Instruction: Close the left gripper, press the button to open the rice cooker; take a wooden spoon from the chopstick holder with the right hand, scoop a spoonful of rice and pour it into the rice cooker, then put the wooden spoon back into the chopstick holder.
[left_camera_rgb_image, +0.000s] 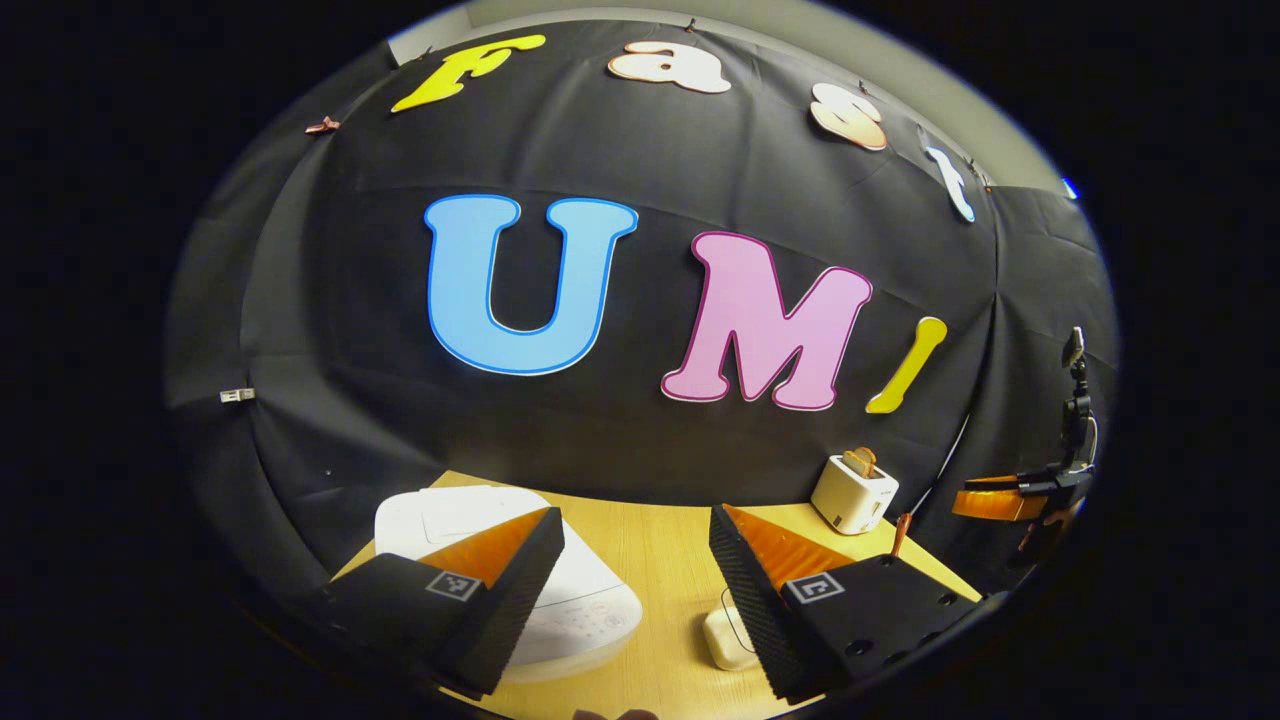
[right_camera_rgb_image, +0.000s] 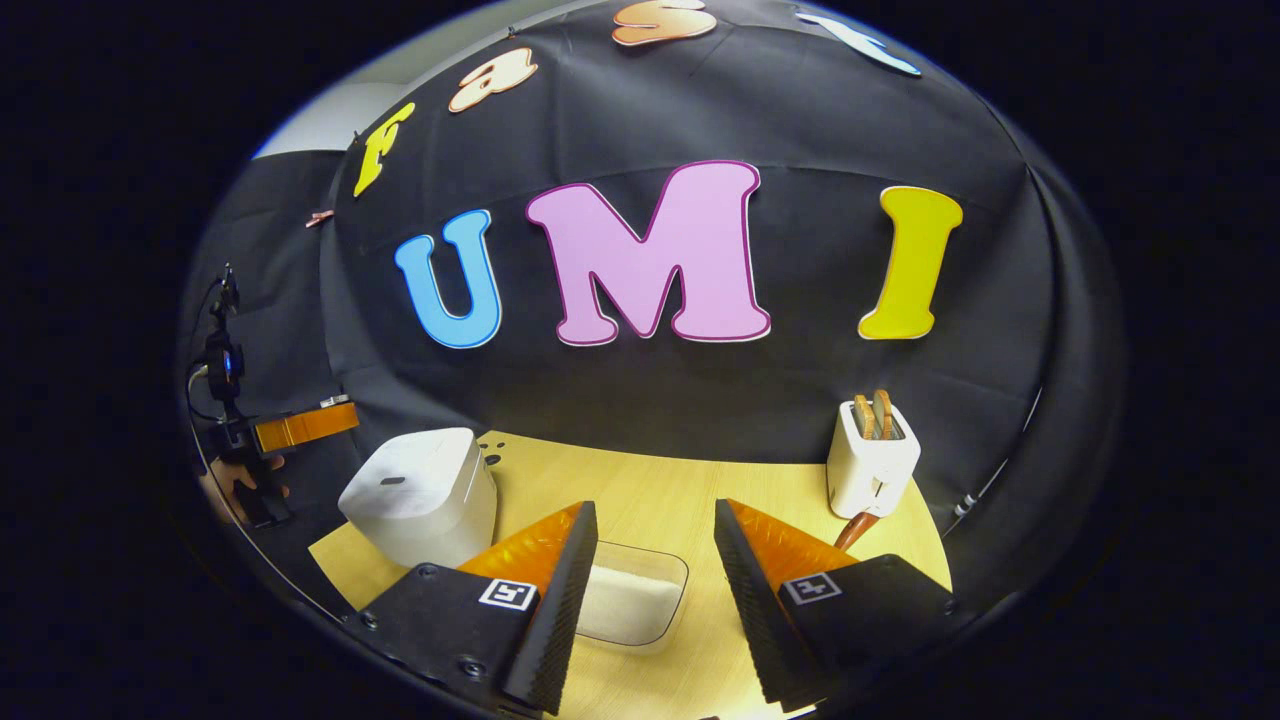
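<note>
Spread left gripper (left_camera_rgb_image: 635, 580) fingers above rice cooker (left_camera_rgb_image: 590, 600), toaster-shaped holder (left_camera_rgb_image: 853, 493) beyond.

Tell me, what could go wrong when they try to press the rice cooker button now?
1. The left hand-held gripper is wide open above the rice cooker. Open fingers might straddle or miss the button, so it should be closed first.
2. The clear rice container sits just ahead of the open right hand-held gripper; a careless move might knock it and spill rice.
3. The white holder stands near the table edge; a hard pull on the wooden utensils might tip it.
</note>
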